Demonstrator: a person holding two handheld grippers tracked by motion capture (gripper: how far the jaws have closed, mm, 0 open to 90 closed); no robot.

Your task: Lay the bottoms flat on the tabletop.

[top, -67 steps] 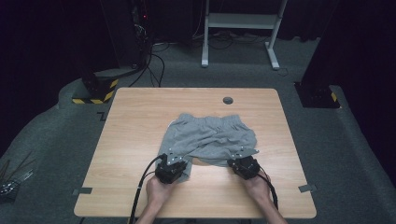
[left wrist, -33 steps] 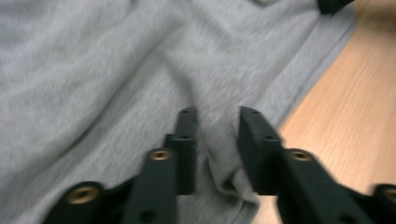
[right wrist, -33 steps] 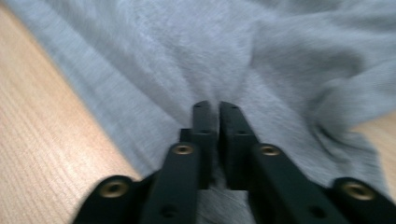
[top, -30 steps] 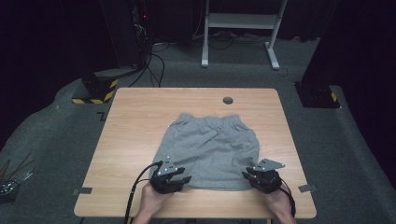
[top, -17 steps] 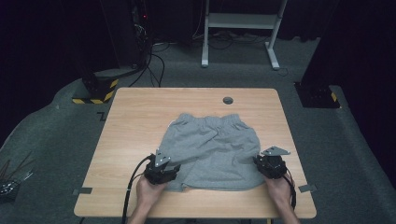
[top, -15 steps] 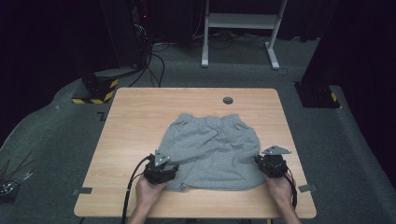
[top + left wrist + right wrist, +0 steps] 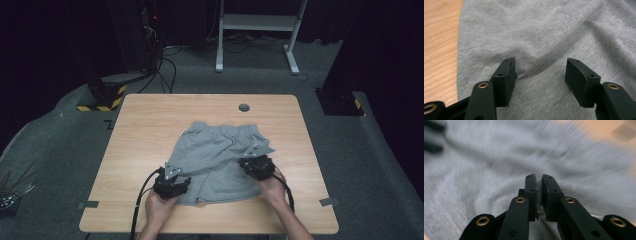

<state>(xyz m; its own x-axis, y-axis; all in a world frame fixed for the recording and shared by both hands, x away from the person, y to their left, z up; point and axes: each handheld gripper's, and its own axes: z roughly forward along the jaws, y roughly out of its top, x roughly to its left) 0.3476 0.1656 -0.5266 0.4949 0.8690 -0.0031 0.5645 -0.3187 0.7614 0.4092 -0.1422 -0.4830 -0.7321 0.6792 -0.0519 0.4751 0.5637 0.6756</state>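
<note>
Shorts pinched at right, released at left

Shorts: grey jersey-knit cotton pair (image 7: 220,157), soft and creased, lying on the light wooden table (image 7: 150,125), waistband at the far side. Right gripper (image 7: 539,186): jaws narrow, a fold of grey cloth clamped between the pads, after a slight opening; fabric beyond the tips is motion-blurred. The held leg is drawn inward over the rest. Left gripper (image 7: 539,75): jaws wide and just opening further, tips resting on the cloth, a low ridge of fabric between them, unpressed. Table edge lies left of its fingers.
</note>
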